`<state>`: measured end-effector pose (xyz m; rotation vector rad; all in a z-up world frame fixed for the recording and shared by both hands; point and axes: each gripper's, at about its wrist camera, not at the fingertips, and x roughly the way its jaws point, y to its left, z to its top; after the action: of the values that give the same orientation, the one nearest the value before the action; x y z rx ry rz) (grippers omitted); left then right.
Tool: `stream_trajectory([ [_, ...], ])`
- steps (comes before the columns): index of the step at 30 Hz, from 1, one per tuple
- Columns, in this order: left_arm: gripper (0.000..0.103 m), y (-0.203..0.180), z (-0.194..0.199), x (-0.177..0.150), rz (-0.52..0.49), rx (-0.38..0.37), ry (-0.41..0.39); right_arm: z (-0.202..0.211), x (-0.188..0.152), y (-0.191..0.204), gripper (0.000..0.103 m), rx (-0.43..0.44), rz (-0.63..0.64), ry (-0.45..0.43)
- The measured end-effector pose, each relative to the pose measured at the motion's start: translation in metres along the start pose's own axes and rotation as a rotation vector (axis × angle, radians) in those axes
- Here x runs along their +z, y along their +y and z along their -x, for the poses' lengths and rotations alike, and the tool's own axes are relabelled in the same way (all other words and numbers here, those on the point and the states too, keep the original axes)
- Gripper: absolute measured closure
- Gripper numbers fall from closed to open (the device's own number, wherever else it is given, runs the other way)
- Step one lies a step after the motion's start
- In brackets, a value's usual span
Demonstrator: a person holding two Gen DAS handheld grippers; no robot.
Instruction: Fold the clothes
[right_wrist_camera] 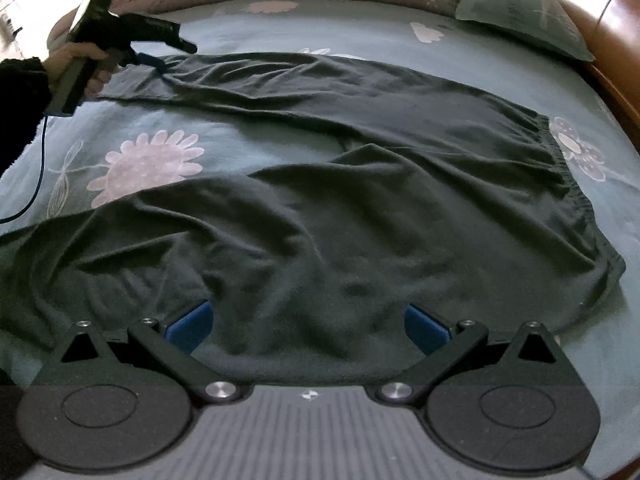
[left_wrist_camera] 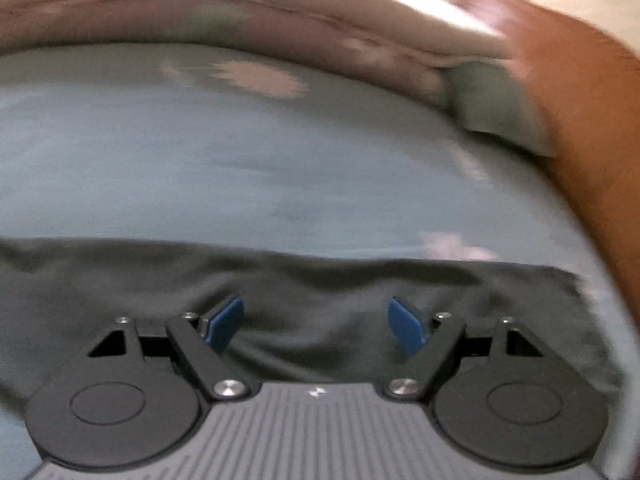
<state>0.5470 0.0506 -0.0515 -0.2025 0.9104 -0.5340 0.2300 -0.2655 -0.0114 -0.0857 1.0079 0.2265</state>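
Both tools (left_wrist_camera: 316, 324) (right_wrist_camera: 308, 326) wide apart

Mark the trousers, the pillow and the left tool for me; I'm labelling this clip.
trousers (right_wrist_camera: 360, 208): right wrist view, middle of the dark fabric.
pillow (right_wrist_camera: 516, 12): right wrist view, middle of its green face.
left tool (right_wrist_camera: 160, 60): right wrist view, between its tips at the trouser leg's end.

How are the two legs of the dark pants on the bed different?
The far pant leg lies stretched long and fairly flat toward the left gripper; the near pant leg is bunched and wrinkly. The far one looks narrow, the near one looks wide, being closer to the camera. Both are dark, join at the waistband, and rest on the flowered sheet.
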Motion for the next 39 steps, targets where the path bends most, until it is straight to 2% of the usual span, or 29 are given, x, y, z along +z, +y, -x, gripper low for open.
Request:
stream_trajectory([
  [2, 0.022, -0.019, -0.006, -0.001, -0.032, -0.111, 0.056, 0.001, 0.001, 0.001, 0.000, -0.005, -0.007, 0.001],
  [4, 0.022, -0.037, -0.018, -0.004, -0.078, -0.170, 0.112, 0.002, 0.002, 0.004, 0.000, -0.012, -0.005, 0.003],
  [6, 0.022, -0.051, -0.039, -0.008, -0.132, -0.169, 0.170, 0.005, 0.004, 0.005, 0.000, -0.018, -0.007, -0.005],
  [8, 0.023, -0.055, -0.058, -0.010, -0.145, -0.107, 0.201, 0.008, 0.006, 0.006, 0.000, -0.024, -0.009, -0.014],
  [11, 0.023, -0.057, -0.071, -0.007, -0.193, 0.008, 0.124, 0.012, 0.007, 0.005, 0.000, -0.032, -0.021, -0.022],
  [14, 0.023, -0.059, -0.079, 0.001, -0.197, 0.065, 0.101, 0.010, 0.004, 0.000, 0.000, -0.040, -0.041, -0.014],
  [17, 0.023, -0.066, -0.069, 0.002, -0.199, 0.038, 0.087, 0.007, 0.004, -0.004, 0.000, -0.028, -0.072, -0.019],
  [21, 0.023, -0.076, -0.035, -0.009, -0.233, -0.069, 0.051, 0.004, 0.011, -0.005, 0.000, 0.032, -0.077, -0.034],
  [25, 0.021, -0.068, -0.011, -0.031, -0.249, -0.165, 0.079, -0.009, 0.042, 0.000, 0.000, 0.101, -0.009, -0.054],
  [30, 0.022, -0.046, -0.018, -0.057, -0.250, -0.089, 0.127, -0.038, 0.105, 0.025, 0.000, 0.206, 0.153, -0.082],
  [34, 0.022, -0.040, -0.009, -0.063, -0.242, -0.103, 0.136, -0.072, 0.149, 0.051, 0.000, 0.281, 0.238, -0.087],
  [36, 0.022, -0.041, 0.000, -0.060, -0.282, -0.093, 0.110, -0.090, 0.165, 0.063, 0.000, 0.307, 0.274, -0.090],
  [39, 0.022, -0.027, 0.006, -0.050, -0.240, -0.050, 0.045, -0.118, 0.181, 0.080, 0.000, 0.324, 0.330, -0.089],
])
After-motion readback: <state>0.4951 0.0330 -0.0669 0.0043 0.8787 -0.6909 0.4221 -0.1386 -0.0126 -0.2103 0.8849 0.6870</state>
